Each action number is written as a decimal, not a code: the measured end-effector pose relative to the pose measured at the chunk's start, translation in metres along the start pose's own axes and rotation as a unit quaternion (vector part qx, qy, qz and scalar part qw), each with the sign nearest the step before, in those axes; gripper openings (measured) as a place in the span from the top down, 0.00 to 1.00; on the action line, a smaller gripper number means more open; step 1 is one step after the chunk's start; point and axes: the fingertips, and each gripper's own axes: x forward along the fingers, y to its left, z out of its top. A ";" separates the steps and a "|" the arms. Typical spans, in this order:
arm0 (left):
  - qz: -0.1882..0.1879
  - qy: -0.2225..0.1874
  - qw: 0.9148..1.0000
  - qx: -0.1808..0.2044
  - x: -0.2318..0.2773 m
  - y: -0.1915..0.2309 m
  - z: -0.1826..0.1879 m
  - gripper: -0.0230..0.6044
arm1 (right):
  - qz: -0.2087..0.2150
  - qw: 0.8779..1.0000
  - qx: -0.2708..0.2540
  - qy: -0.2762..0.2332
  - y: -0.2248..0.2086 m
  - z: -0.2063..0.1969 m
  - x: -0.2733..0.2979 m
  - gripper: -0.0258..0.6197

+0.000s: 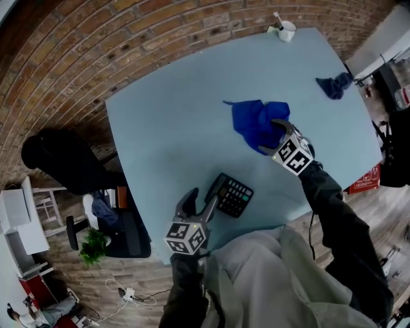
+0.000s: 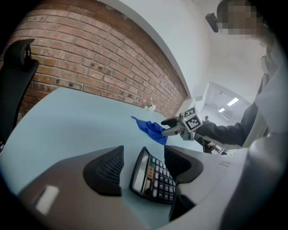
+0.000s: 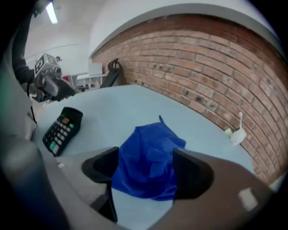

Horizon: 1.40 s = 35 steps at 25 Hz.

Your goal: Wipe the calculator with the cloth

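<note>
Right tongs (image 1: 269, 136) wide, straddling crumpled blue cloth (image 1: 253, 118) mid-tabletop (image 1: 173, 128), not pinching yet: close on thick fold. Left tongs (image 1: 200, 204) wide, black calculator (image 1: 232, 195) near front edge just ahead: steady it first.

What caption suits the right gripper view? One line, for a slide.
Open right tongs frame a crumpled blue cloth on a pale blue table, black plastic calculator lying beyond.

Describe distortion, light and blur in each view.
Head view: heavy fisheye bends the edges of the table and the brick wall; flat light, no glare. Left gripper view: calculator fairly sharp, corners vignetted dark. Right gripper view: blue cloth crisp and evenly lit, a ceiling lamp glares top left.
</note>
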 end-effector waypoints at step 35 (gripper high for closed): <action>0.000 -0.048 0.985 -0.164 0.014 -0.005 -0.044 0.88 | 0.171 0.948 0.234 -0.132 0.130 0.019 -0.060 0.81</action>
